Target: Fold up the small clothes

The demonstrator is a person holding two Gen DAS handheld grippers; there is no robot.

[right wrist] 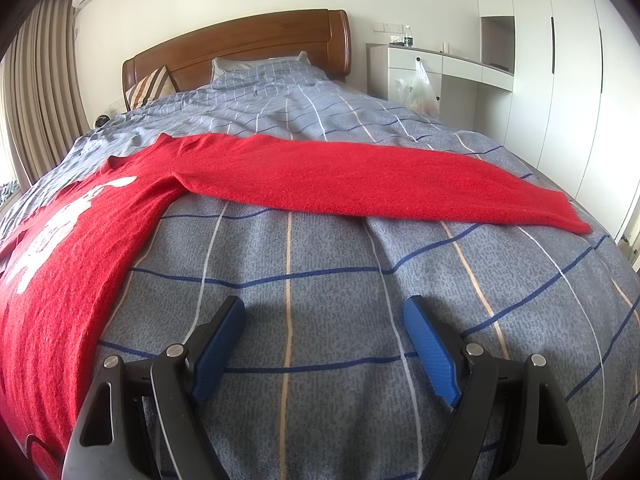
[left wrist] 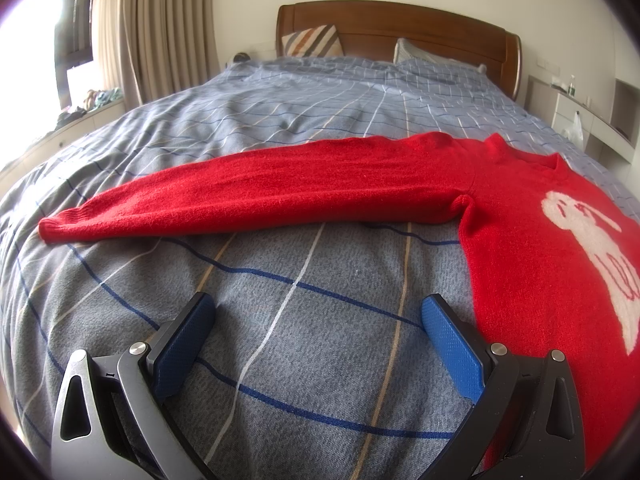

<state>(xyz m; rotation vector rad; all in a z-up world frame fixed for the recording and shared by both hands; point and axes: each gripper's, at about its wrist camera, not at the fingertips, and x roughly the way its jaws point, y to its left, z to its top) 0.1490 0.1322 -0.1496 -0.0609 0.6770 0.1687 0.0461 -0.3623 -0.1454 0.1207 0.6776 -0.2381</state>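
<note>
One red sweater (left wrist: 520, 216) lies spread flat, front side up, on the grey-blue checked bedspread (left wrist: 304, 312), in the near half of the bed. Its two sleeves stretch straight out to either side, so the long axis of the garment runs across the bed from cuff to cuff. The neckline (left wrist: 548, 162) points toward the headboard (left wrist: 400, 28) and the hem toward the near edge of the bed. A white figure (left wrist: 588, 256) is knitted into the chest. In the left wrist view one sleeve (left wrist: 256, 196) reaches out to the left, its cuff (left wrist: 52, 230) resting on the bedspread; in the right wrist view the other sleeve (right wrist: 360, 176) reaches out to the right in the same way.

The left gripper (left wrist: 318, 316) hangs over bare bedspread just beside the sweater's body and below that sleeve, its two blue-padded jaws spread wide with nothing between them. The right gripper (right wrist: 324, 316) hangs over bare bedspread on the other side of the body, jaws likewise wide apart and empty. Neither touches the sweater.

At the head of the bed sit two pillows, one striped pillow (left wrist: 314, 40) and one grey pillow (left wrist: 420, 54). Curtains (left wrist: 168, 28) hang on one side of the bed. On the other side, a plastic bag (right wrist: 418, 90) hangs from a white cabinet (right wrist: 444, 70), where one bottle (right wrist: 407, 36) stands.
</note>
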